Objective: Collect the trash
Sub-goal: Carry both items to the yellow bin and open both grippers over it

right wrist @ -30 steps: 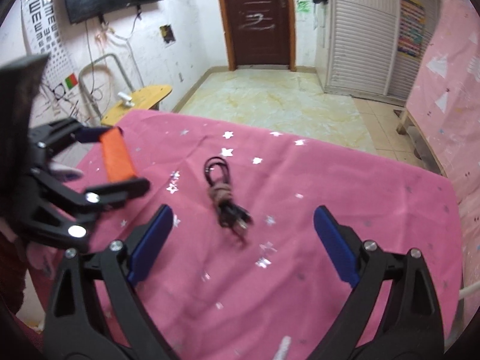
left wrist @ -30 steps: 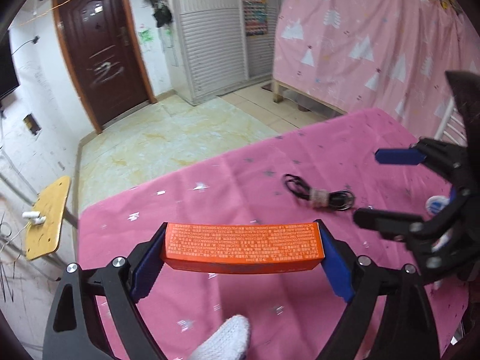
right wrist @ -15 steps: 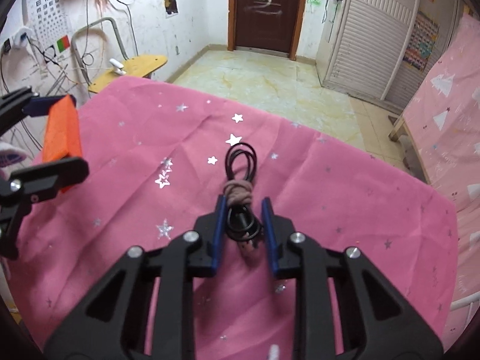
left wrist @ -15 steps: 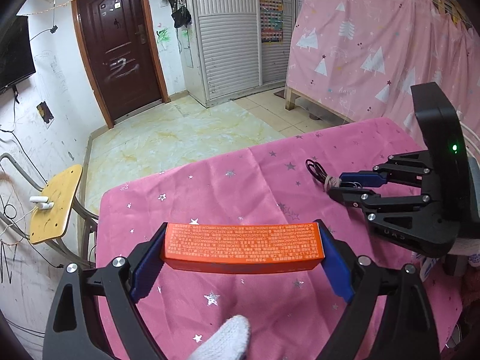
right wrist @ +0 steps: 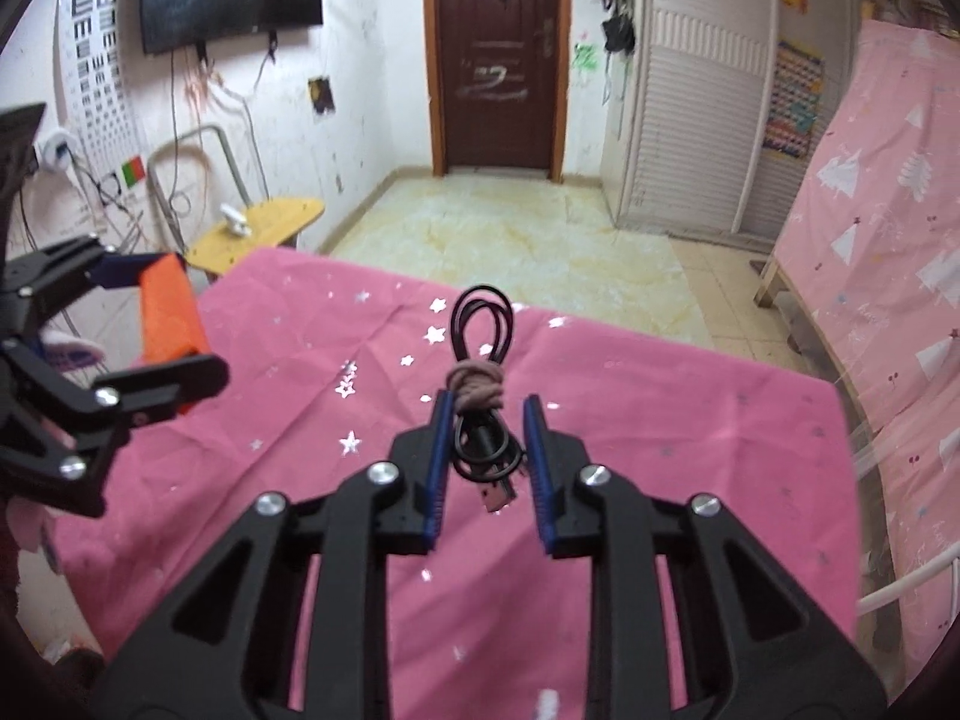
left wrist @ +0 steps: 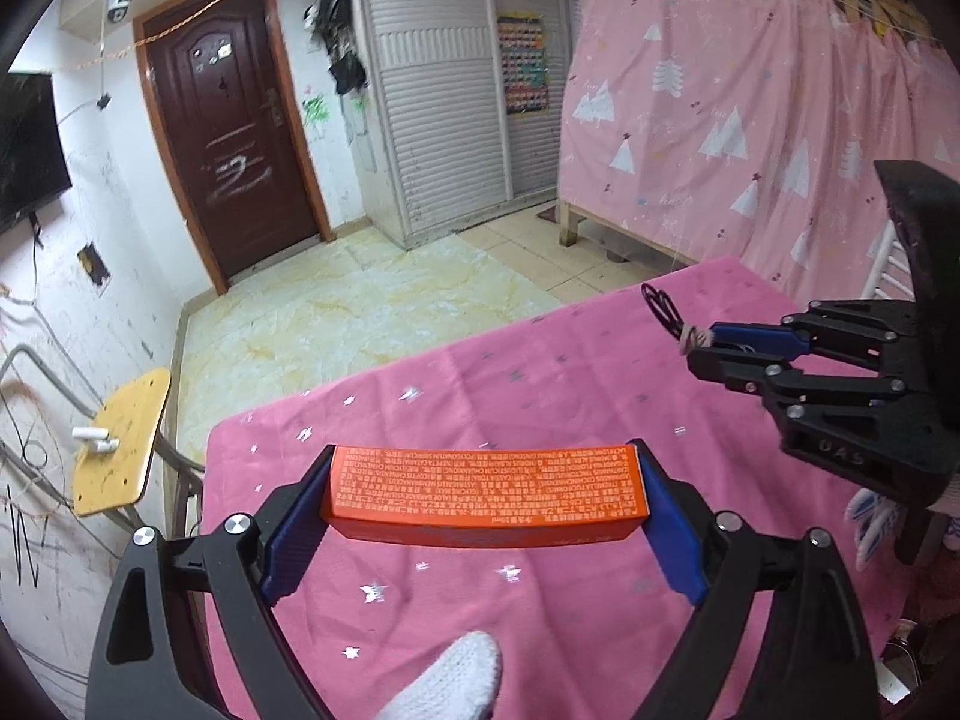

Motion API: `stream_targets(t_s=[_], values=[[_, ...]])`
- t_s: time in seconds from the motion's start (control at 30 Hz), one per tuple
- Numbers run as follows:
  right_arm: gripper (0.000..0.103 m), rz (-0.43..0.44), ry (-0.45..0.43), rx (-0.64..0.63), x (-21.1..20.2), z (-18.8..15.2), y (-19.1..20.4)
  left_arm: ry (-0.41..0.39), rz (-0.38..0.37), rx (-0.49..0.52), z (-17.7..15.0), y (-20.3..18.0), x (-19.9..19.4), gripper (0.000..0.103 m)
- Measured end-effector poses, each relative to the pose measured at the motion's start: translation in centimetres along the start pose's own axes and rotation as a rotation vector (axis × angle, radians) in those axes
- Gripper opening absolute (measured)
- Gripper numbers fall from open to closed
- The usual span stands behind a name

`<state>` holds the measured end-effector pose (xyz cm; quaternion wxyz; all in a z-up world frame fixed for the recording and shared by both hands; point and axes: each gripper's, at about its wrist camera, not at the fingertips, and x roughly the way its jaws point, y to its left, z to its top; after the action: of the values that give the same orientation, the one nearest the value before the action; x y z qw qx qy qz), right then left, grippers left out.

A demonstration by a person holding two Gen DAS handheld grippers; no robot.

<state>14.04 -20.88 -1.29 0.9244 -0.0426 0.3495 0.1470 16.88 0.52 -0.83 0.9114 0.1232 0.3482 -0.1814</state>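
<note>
An orange box (left wrist: 486,495) printed with small white text sits crosswise in my left gripper (left wrist: 486,474), whose blue pads press on its two ends above the pink star-print tablecloth (left wrist: 540,384). My right gripper (right wrist: 483,420) is shut on a black coiled cable (right wrist: 480,324) bound with a pinkish tie, and holds it clear of the cloth (right wrist: 660,450). The cable's plug hangs between the fingers. In the left wrist view the right gripper (left wrist: 699,345) is at the right with the cable's loop (left wrist: 660,303) sticking out. The right wrist view shows the left gripper (right wrist: 180,324) and the box (right wrist: 165,306) at the left.
A yellow chair seat (left wrist: 120,438) with a small white item stands beyond the table's left corner. A pink-curtained bed (left wrist: 720,150) lies to the right. Tiled floor leads to a brown door (left wrist: 228,138). A white-gloved fingertip (left wrist: 450,684) shows under the left gripper.
My right gripper came down over the cable, shut on it and lifted it off the cloth. Both grippers have risen; the left still grips the orange box.
</note>
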Motion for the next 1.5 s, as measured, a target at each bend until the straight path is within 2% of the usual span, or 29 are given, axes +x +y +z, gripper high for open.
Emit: stream_targets(t_s=[0.2, 0.4, 0.63, 0.9, 1.17, 1.5], values=[[0.022, -0.027, -0.082, 0.054, -5.1, -1.2, -2.6, -0.047, -0.033, 0.057, 1.3, -4.6, -2.2, 0.083], [0.022, -0.072, -0.154, 0.131, -10.2, -3.8, -6.8, -0.076, -0.085, 0.101, 2.2, -10.0, -3.9, 0.083], [0.022, -0.172, -0.224, 0.209, -17.0, -8.6, -11.2, -0.093, -0.167, 0.161, 2.6, -16.8, -5.0, 0.083], [0.022, -0.296, -0.252, 0.314, -23.3, -14.8, -16.6, -0.095, -0.275, 0.222, 2.6, -24.2, -5.6, 0.083], [0.022, -0.338, -0.235, 0.404, -25.1, -19.7, -19.6, -0.073, -0.352, 0.279, 2.0, -30.9, -5.5, 0.083], [0.024, -0.313, -0.219, 0.470, -24.6, -22.4, -21.7, -0.034, -0.395, 0.321, 1.2, -36.2, -5.1, 0.083]])
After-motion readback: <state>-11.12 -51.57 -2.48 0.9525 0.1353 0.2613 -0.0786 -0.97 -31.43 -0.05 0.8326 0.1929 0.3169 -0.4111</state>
